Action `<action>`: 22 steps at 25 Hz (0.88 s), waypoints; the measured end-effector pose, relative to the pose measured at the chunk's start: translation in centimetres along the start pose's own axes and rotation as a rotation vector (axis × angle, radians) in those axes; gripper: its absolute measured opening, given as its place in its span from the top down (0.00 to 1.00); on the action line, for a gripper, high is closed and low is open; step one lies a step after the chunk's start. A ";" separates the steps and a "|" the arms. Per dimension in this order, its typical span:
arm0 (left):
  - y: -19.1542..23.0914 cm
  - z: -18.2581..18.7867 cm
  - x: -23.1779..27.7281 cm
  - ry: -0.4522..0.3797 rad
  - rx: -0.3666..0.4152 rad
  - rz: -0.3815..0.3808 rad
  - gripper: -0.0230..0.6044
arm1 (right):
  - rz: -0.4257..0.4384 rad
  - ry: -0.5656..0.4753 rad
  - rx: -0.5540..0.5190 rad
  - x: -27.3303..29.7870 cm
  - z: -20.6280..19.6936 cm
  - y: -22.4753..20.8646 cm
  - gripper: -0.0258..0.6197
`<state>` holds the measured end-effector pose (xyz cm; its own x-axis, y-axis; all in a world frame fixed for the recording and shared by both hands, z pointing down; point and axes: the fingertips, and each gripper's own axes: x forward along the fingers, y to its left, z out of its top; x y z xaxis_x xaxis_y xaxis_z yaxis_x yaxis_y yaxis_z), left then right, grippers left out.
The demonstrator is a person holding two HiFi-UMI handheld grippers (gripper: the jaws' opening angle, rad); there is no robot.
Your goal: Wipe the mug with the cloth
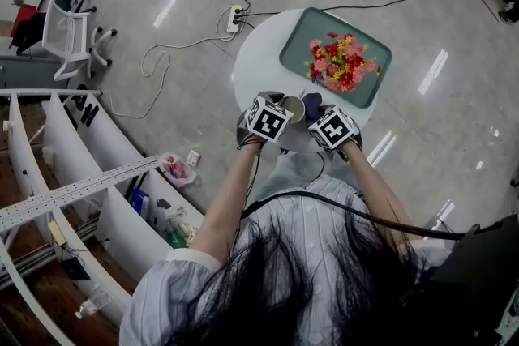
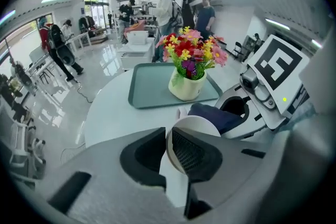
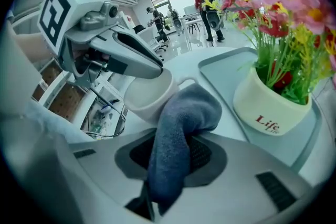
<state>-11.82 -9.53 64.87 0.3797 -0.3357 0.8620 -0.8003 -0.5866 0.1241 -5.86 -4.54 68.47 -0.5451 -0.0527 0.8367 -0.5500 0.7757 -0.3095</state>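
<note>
A white mug (image 1: 293, 108) stands at the near edge of the round white table (image 1: 253, 69). My left gripper (image 2: 167, 150) is shut on the wall of the mug (image 2: 202, 124), one jaw on either side of the rim. A dark blue-grey cloth (image 3: 181, 118) hangs pinched in my right gripper (image 3: 176, 152), its bunched end pressed against the side of the mug (image 3: 148, 95) by the handle. The head view shows both grippers side by side, left gripper (image 1: 278, 106) and right gripper (image 1: 323, 114), with the cloth (image 1: 312, 100) between them.
A teal tray (image 1: 297, 44) at the far right of the table holds a cream pot of red, pink and yellow flowers (image 1: 341, 61), close beyond the cloth. White shelving (image 1: 73, 166) stands at the left on the floor. A power strip and cables (image 1: 234, 17) lie beyond the table.
</note>
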 end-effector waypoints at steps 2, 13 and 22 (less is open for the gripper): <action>0.0 -0.2 0.0 -0.009 -0.069 0.031 0.88 | -0.002 -0.003 0.002 0.0 0.0 0.0 0.79; 1.0 -0.8 -1.5 -0.055 -0.395 0.096 0.88 | -0.005 -0.009 0.008 -0.5 -0.5 -0.1 0.79; 1.4 -2.1 -2.3 -0.118 -0.671 0.127 0.88 | -0.004 -0.013 -0.004 -0.7 -0.3 0.6 0.79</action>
<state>-14.77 -8.04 64.06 0.2820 -0.4716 0.8355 -0.9414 0.0322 0.3359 -5.60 -3.89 67.82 -0.5510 -0.0635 0.8321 -0.5492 0.7783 -0.3043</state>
